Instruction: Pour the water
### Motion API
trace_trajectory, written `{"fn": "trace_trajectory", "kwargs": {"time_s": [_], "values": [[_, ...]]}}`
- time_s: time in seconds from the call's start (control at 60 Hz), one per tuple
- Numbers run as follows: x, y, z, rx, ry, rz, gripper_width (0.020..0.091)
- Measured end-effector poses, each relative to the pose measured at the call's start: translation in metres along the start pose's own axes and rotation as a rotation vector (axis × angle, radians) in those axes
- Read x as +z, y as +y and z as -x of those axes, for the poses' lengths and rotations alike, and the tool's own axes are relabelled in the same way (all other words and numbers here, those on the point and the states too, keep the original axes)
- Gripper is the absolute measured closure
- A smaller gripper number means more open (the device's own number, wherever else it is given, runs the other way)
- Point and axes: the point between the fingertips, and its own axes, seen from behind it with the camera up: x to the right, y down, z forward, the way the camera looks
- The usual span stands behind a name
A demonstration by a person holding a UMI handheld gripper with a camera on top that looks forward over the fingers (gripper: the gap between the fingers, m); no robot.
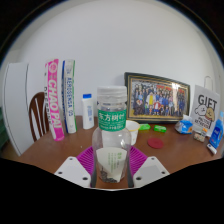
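My claw (110,172) pinches the bottle (111,135) low on its body, both pink pads (88,160) pressed to its sides. Bottle is upright, clear plastic, white cap (111,93) on, green label mid-body. Can't tell the water level.

Step in hand, as I judge it: carry to the cup (133,131) and tip. The cup is white and sits just beyond the bottle, slightly right. The cap looks still on, so it has to come off first or nothing pours. The grip is low and the bottle is tall, so I'd tilt slowly, keep the neck over the rim and watch for slip in the pads.

Around on the surface (60,150): red lid or dish (160,139) right of the cup, green bits (150,127) behind it. Framed photo (157,97) leans at the wall, gift bag (206,110) further right. Left: small white bottle (88,109), tall boxes (61,95), chair (38,115).

In the way: the red dish sits close to the cup, so a spill lands there.
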Motion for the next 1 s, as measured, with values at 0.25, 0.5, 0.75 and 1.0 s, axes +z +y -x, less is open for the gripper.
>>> {"fn": "trace_trajectory", "kwargs": {"time_s": [0.25,0.5,0.75,1.0], "values": [[0.054,-0.110,0.052,0.454,-0.158,-0.107,0.0684],[0.121,-0.161,0.056,1.260,-0.363,-0.084,0.0684],[0.170,-0.155,0.032,1.806,-0.463,-0.028,0.0684],[0.190,-0.138,0.036,2.050,-0.485,0.043,0.0683]]}}
